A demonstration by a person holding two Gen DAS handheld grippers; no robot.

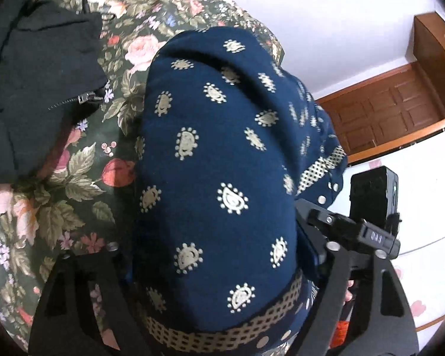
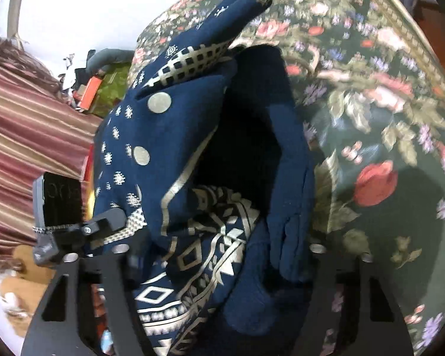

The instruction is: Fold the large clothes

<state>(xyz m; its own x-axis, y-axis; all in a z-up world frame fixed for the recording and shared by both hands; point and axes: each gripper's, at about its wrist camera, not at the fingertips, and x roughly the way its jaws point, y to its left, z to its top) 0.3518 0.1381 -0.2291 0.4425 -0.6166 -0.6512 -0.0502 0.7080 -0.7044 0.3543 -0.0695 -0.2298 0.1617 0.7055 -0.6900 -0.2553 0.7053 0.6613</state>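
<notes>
Navy printed garment (image 1: 216, 160) bulges between both tongs over the floral bedspread (image 1: 74, 195). Left tongs (image 1: 210, 270) and right tongs (image 2: 222, 255) each clamp a bunched fold. Black zipped jacket (image 1: 35, 89) lies just beside it; wooden door (image 1: 391, 109) stands beyond.

Navy garment (image 1: 219, 160), gold paisley print with checkered gold trim, bunched into a rounded mound. It lies on the floral bedspread (image 1: 74, 195). The black zippered garment (image 1: 41, 89) lies at its 10 o'clock.
</notes>
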